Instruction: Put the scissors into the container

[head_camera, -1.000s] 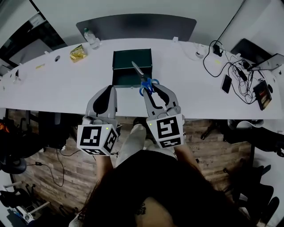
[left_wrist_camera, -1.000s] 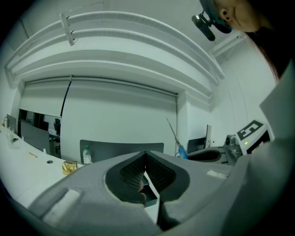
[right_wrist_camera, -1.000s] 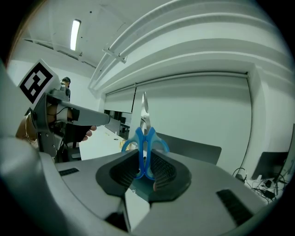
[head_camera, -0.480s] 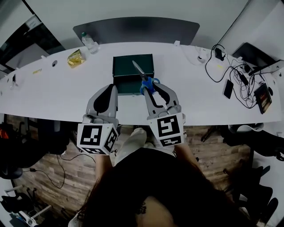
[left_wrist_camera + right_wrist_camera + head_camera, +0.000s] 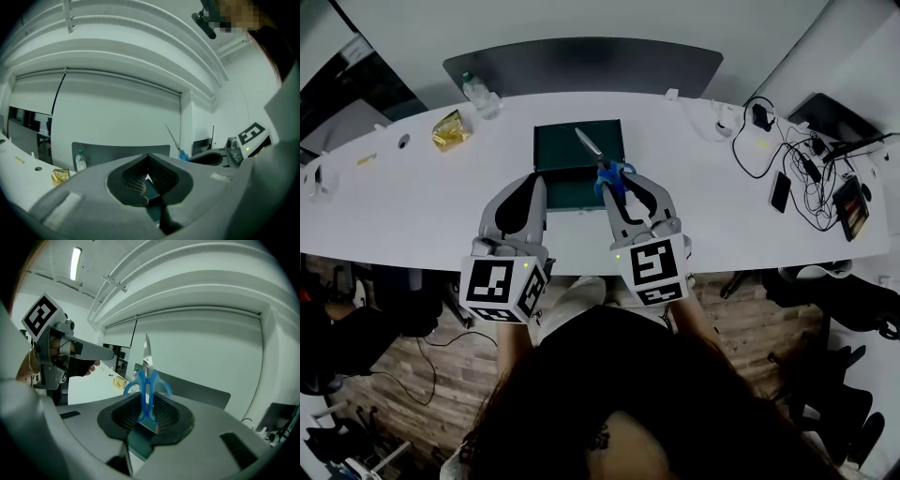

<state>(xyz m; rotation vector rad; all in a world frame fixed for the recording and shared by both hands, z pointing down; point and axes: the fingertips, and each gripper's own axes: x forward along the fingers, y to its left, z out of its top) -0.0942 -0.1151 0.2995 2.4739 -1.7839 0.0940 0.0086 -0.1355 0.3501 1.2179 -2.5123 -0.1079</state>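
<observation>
Broadly, a long white surface runs from left to right across the head view, with a dark grey curved panel standing along its far edge. The person sits at the near edge in a dark top, holding both tools out over the surface.

A tangle of black cables sprawls over the right end of the surface.

A dark green rectangular container lies open at the middle, directly ahead of the person.

The left claw reaches to the container's near left corner. In the left gripper view its tips meet at a point with nothing between them, and a bit of the green container shows through the gap lower down.

The right claw sits just to the right of it, at the container's near right corner, clamped on the blue handles of the scissors. The blades point up and away towards the far left, with the tip over the container's interior. In the right gripper view the scissors stand upright between the pads, blades together.

Far left on the surface stands a clear water bottle. A yellow snack packet lies just near of it, and a dark phone lies among the cables.
</observation>
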